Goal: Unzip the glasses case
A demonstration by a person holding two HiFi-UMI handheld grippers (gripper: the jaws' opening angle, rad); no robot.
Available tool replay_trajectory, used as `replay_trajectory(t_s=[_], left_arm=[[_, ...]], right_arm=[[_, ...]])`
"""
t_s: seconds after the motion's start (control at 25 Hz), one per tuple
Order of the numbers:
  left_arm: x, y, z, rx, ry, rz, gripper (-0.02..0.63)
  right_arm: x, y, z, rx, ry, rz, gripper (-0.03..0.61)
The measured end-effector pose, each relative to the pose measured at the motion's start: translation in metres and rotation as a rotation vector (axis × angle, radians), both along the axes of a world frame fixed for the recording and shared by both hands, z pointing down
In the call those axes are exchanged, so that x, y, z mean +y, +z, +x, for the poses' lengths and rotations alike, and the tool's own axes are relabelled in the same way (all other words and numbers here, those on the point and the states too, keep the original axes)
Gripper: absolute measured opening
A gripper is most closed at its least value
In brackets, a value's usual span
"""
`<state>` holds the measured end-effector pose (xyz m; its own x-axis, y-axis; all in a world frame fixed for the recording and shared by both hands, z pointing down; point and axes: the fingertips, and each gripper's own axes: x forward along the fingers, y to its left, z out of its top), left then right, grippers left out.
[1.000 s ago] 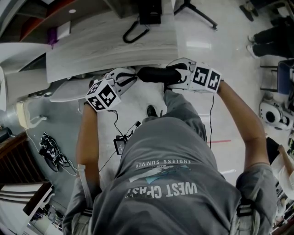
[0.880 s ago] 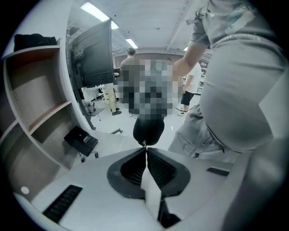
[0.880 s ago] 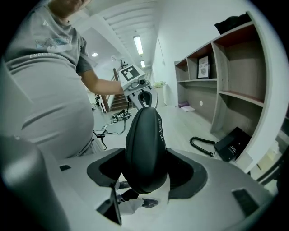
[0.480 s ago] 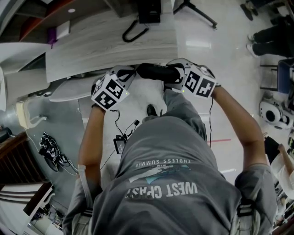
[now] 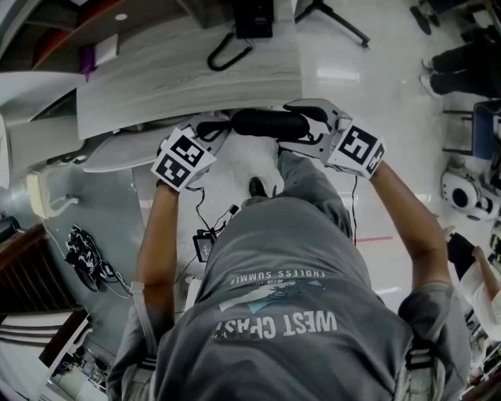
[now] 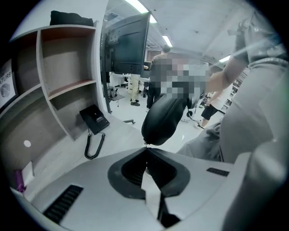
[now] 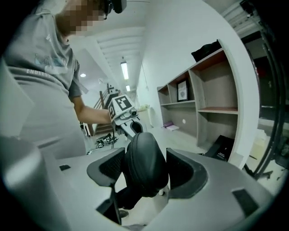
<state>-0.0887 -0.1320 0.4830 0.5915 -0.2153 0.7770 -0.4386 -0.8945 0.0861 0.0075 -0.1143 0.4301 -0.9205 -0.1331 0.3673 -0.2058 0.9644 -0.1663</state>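
Grey wood-look desk (image 5: 180,78) fills the top of the head view, and its near edge runs just beyond both grippers. Right of the desk it's all glossy white floor (image 5: 376,78), which is where the open room is, though a tripod leg (image 5: 337,19) pokes in up top. Lower left is more cluttered, with a tangle of cables (image 5: 86,254) on the floor.

The glasses case (image 5: 270,124) is black and held up in the air, lying crosswise between the two grippers, just short of the desk edge and above the person's knee. It's not touching any surface.

The right gripper (image 5: 301,129) has its jaws spread wide around one end of the case, with the pads pressed against both sides of it. The left gripper (image 5: 223,128) is at the other end with its jaws squeezed fully together, the tips pinching what looks like a tiny zipper tab (image 6: 146,143) right at the end of the case. It's small, so I'm not 100% sure.

From the left gripper view, a black phone (image 6: 95,119) with a coiled cord sits on the desk beside a shelf unit (image 6: 67,76) and a dark monitor (image 6: 126,43). Behind the case there are blurred people on open floor.
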Motion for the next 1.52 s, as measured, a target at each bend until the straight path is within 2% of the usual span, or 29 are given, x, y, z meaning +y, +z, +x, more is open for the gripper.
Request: replay_trajectory(t_s=[0.12,0.24,0.32,0.4,0.48,0.68,0.84,1.04,1.28,1.4,1.52], left_arm=[[0.001,0.0,0.003,0.039,-0.01,-0.025,-0.002],[0.005,-0.009,0.008,0.134,-0.021,-0.085,-0.002],[0.008,-0.018,0.012,0.201,-0.021,-0.129,-0.002],[0.011,-0.024,0.016,0.224,-0.004,-0.153,-0.002],[0.014,-0.028,0.018,0.225,0.019,-0.162,-0.002],[0.023,-0.044,0.024,0.324,0.062,-0.219,-0.002],[0.031,-0.041,0.025,0.294,0.102,-0.219,-0.002],[0.033,-0.043,0.034,0.289,0.105,-0.209,-0.002],[0.016,-0.037,0.03,0.215,0.014,-0.155,-0.002],[0.012,-0.034,0.027,0.156,-0.001,-0.114,-0.002],[0.009,-0.034,0.026,0.133,-0.007,-0.095,-0.002]], right_arm=[[0.006,0.005,0.002,0.07,-0.001,0.055,0.287],[0.011,0.013,0.007,0.181,-0.028,0.118,0.272],[0.012,0.023,0.011,0.239,-0.044,0.13,0.262],[0.012,0.03,0.014,0.281,-0.052,0.134,0.256],[0.012,0.033,0.016,0.296,-0.052,0.13,0.252],[0.016,0.031,0.017,0.278,-0.07,0.111,0.252],[0.018,0.035,0.016,0.327,-0.092,0.126,0.253],[0.012,0.038,0.015,0.371,-0.072,0.132,0.255],[0.001,0.034,0.012,0.4,-0.008,0.118,0.256],[-0.004,0.032,0.007,0.427,0.016,0.115,0.256],[-0.008,0.034,0.004,0.456,0.031,0.129,0.256]])
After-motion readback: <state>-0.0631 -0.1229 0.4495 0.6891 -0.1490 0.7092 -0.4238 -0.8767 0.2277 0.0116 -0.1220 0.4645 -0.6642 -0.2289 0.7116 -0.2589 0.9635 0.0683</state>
